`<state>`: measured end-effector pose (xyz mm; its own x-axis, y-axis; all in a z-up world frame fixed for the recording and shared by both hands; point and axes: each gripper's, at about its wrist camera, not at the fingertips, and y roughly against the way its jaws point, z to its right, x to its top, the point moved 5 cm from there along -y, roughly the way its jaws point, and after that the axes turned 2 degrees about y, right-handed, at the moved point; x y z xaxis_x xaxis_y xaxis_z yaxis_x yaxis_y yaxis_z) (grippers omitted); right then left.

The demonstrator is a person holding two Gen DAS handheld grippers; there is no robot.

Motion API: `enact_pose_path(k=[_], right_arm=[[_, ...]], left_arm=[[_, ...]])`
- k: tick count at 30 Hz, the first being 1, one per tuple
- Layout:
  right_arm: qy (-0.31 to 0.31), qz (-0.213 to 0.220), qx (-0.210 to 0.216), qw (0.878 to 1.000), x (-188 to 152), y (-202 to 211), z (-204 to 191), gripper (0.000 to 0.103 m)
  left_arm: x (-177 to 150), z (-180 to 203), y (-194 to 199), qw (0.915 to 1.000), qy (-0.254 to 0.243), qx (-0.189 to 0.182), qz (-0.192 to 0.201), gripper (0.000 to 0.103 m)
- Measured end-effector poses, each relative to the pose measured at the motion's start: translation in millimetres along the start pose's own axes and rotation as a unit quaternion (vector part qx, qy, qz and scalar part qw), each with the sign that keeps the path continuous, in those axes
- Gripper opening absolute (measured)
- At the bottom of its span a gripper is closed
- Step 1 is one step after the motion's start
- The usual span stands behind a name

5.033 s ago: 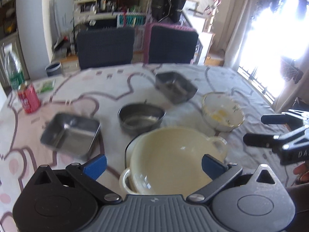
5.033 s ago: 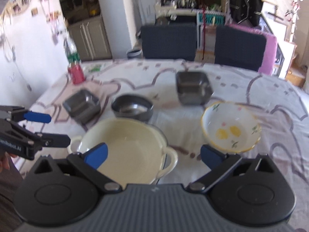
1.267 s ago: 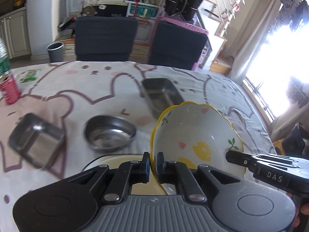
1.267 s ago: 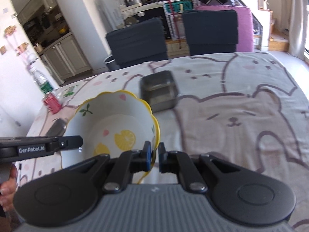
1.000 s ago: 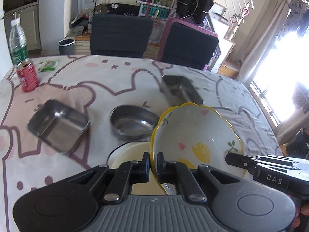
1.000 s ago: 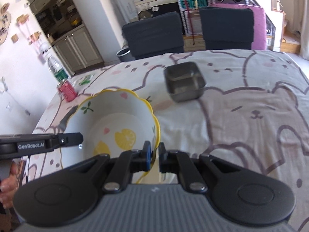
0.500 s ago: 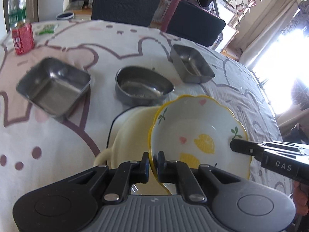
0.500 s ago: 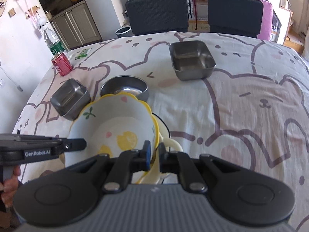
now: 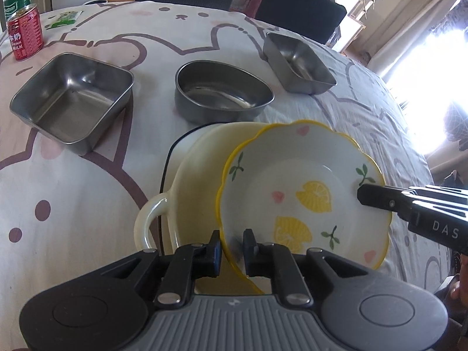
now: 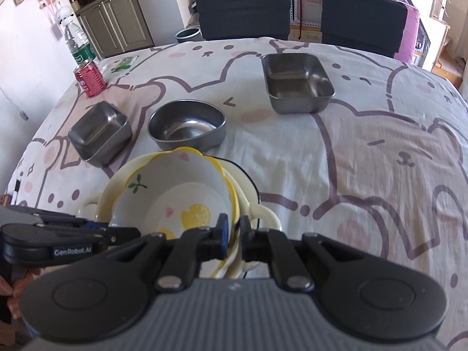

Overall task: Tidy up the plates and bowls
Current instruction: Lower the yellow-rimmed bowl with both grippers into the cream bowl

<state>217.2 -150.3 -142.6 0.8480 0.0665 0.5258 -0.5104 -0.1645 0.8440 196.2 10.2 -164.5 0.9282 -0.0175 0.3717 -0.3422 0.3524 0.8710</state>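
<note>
A white bowl with a yellow scalloped rim and lemon prints sits tilted inside a cream two-handled pot near the table's front. My left gripper straddles the bowl's near rim; its jaws are opening and a gap shows beside the rim. In the right wrist view my right gripper is shut on the opposite rim of the lemon bowl, just above the pot. Each gripper's fingertip shows at the edge of the other's view.
On the bear-print tablecloth behind the pot stand a square steel tray, an oval steel bowl and a rectangular steel tray. A red can and a water bottle stand far left. Two dark chairs line the far edge.
Both grippers have come down with the lemon bowl, which now rests in the cream pot. The left gripper's jaws have widened around the rim.
</note>
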Motion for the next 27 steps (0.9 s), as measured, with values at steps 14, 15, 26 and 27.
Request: enact_pose_path(k=[14,15,26,27], right_arm=[[0.022,-0.006,-0.012,1.0,-0.7,-3.6,-5.2,0.009],[0.023,-0.006,-0.011,1.0,-0.5,-3.6,-5.3,0.009],[0.026,-0.007,-0.014,1.0,2.2,-7.9,-5.7,0.007],[0.027,-0.008,-0.016,0.999,2.3,-9.3,-5.7,0.007]], left_arm=[[-0.4,8.3,-3.7,0.9984,-0.044,0.036,-0.004,0.021],[-0.7,8.5,-3.9,0.9983,-0.045,0.037,-0.004,0.021],[0.4,4.3,-1.8,0.9981,-0.047,0.038,-0.011,0.024],[0.8,3.7,-0.5,0.9982,-0.046,0.036,-0.012,0.024]])
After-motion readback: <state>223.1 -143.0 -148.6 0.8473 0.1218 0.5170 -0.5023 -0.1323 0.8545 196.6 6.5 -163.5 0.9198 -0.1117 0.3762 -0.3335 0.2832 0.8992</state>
